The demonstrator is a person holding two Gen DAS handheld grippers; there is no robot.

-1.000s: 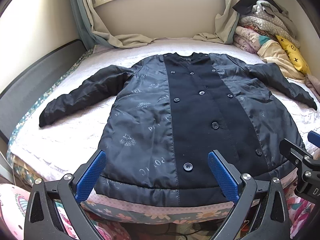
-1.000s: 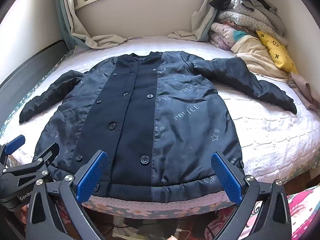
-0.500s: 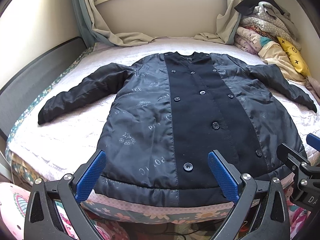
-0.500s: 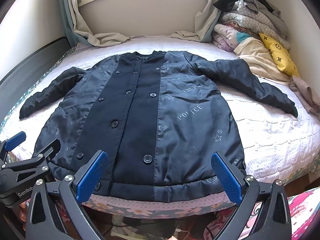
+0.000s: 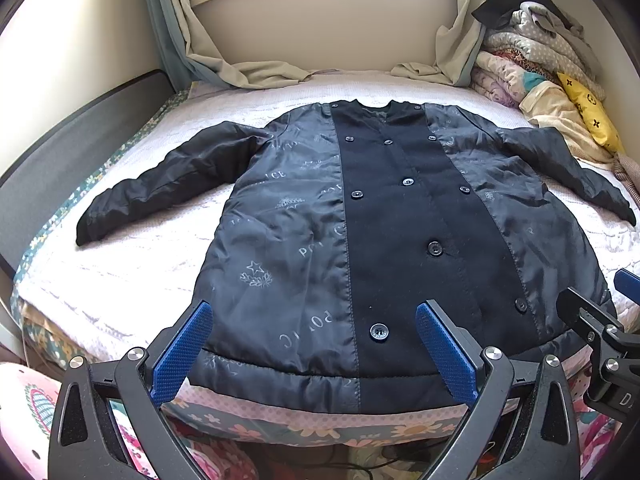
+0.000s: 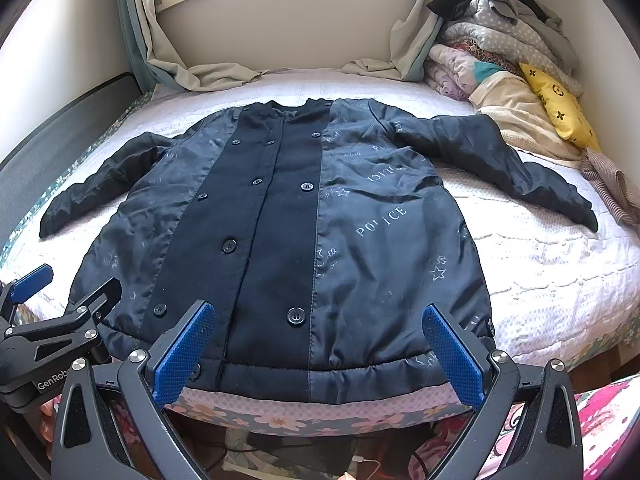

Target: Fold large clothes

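A dark navy padded coat (image 5: pixel 384 232) with a black buttoned front panel lies flat, face up, on the bed, both sleeves spread outward, hem at the near edge. It fills the right wrist view too (image 6: pixel 304 232). My left gripper (image 5: pixel 316 348) is open and empty, hovering just above the hem left of centre. My right gripper (image 6: pixel 318 350) is open and empty above the hem right of centre. Each gripper shows in the other's view: the right one (image 5: pixel 608 320) and the left one (image 6: pixel 52 312).
The bed (image 5: pixel 132 264) has a white textured cover and a floral edge. A pile of folded clothes and a yellow cushion (image 6: pixel 560 104) sits at the far right. Curtains (image 5: pixel 248 68) drape onto the bed's far side. A dark bed rail (image 5: pixel 68 136) runs along the left.
Both grippers have moved slightly forward and up over the hem; the coat lies unchanged.
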